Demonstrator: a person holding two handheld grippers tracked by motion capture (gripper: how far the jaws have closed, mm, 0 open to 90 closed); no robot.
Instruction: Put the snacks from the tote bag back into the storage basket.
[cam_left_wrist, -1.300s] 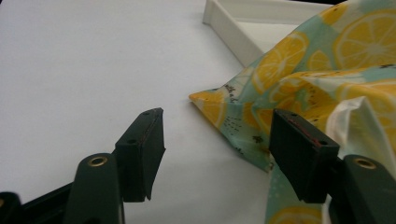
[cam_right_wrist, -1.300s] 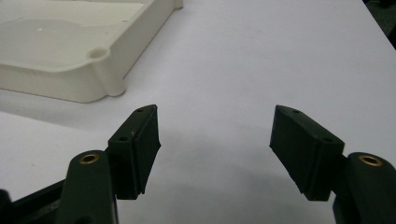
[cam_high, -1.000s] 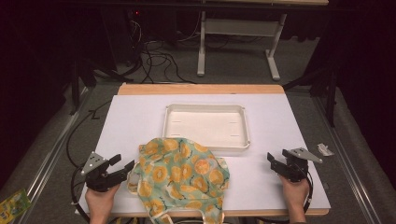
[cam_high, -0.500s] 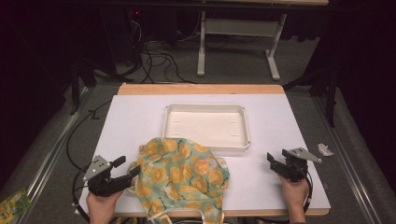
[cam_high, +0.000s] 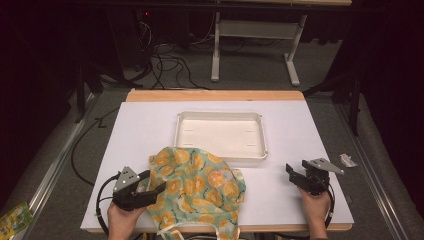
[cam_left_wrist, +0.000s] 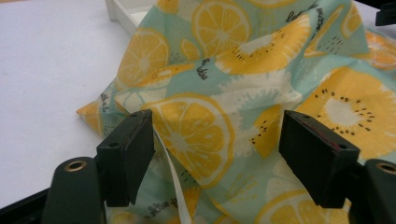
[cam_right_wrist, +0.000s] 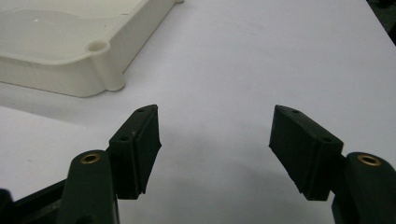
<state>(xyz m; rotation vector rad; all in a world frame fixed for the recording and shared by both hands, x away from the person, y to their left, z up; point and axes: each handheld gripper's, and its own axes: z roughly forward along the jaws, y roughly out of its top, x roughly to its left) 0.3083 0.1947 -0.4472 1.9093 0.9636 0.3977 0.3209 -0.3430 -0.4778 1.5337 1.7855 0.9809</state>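
A crumpled cloth (cam_high: 197, 187) printed with orange and lemon slices on pale green lies at the table's near edge, a strap hanging off the front. My left gripper (cam_high: 152, 184) stands open at the cloth's left edge. In the left gripper view the cloth (cam_left_wrist: 243, 93) bulges between the wide jaws of the left gripper (cam_left_wrist: 217, 140), with a white strap (cam_left_wrist: 175, 182) by the left pad; the pads do not press on it. My right gripper (cam_high: 292, 172) rests open over bare table at the right, with nothing between the jaws of the right gripper (cam_right_wrist: 215, 135).
A shallow white tray (cam_high: 220, 135) sits behind the cloth at the table's middle; its corner (cam_right_wrist: 100, 60) lies ahead-left of the right gripper. The white table sheet (cam_high: 145, 130) is bare to the left. A small scrap (cam_high: 347, 160) lies off the right edge.
My left gripper has slid to the right until its open jaws reach the cloth's left edge. The right gripper has stayed put.
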